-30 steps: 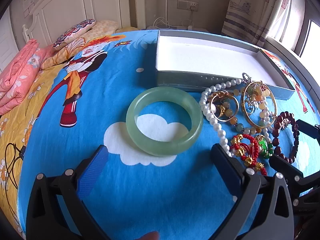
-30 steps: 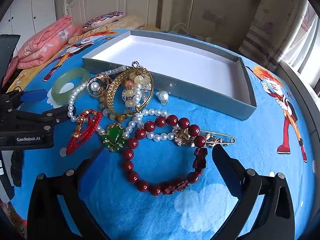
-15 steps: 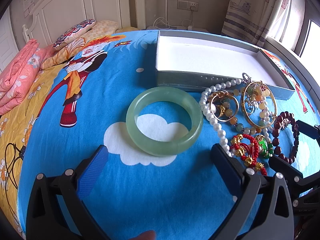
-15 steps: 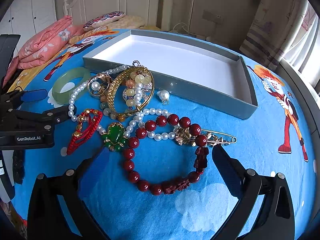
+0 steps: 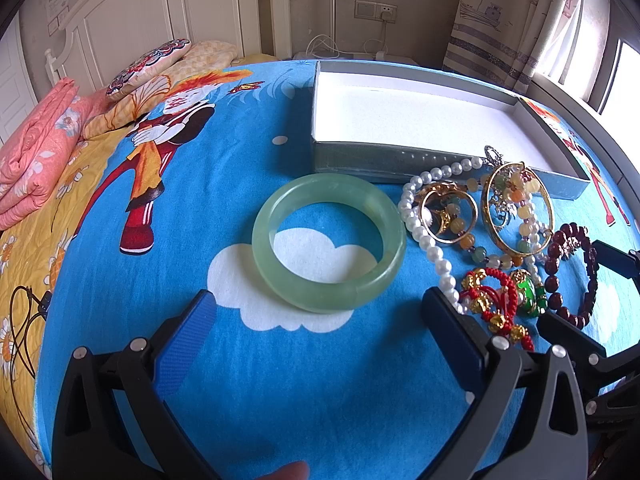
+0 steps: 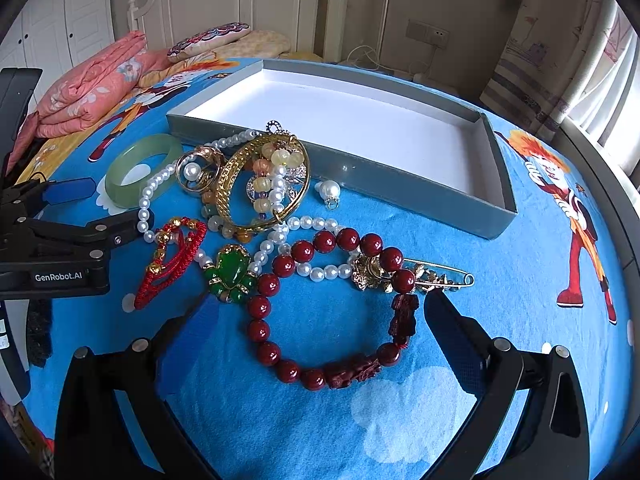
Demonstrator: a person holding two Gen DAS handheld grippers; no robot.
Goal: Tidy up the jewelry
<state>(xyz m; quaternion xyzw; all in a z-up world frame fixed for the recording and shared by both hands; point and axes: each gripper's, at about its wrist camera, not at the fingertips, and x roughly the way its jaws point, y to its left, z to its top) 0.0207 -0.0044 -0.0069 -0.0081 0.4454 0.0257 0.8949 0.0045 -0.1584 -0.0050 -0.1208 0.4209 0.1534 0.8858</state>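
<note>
Beside grey tray (image 6: 404, 196), tangled jewelry pile (image 6: 256, 200), both tools (image 5: 316, 304) (image 6: 316, 300) wide, jade bangle (image 5: 328, 246) apart.

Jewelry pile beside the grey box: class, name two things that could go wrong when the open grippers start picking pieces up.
1. The pearl strand runs under the dark red bead bracelet; lifting either may drag the other.
2. The smooth green bangle could slip from the left gripper.

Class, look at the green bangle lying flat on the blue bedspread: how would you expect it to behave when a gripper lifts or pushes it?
The green bangle looks like one solid, glossy ring, so it probably stays stiff and may slip between pads. Lying flat, it should slide, not roll; on edge it likely would. It looks stone-like, perhaps heavy and chippable.
</note>
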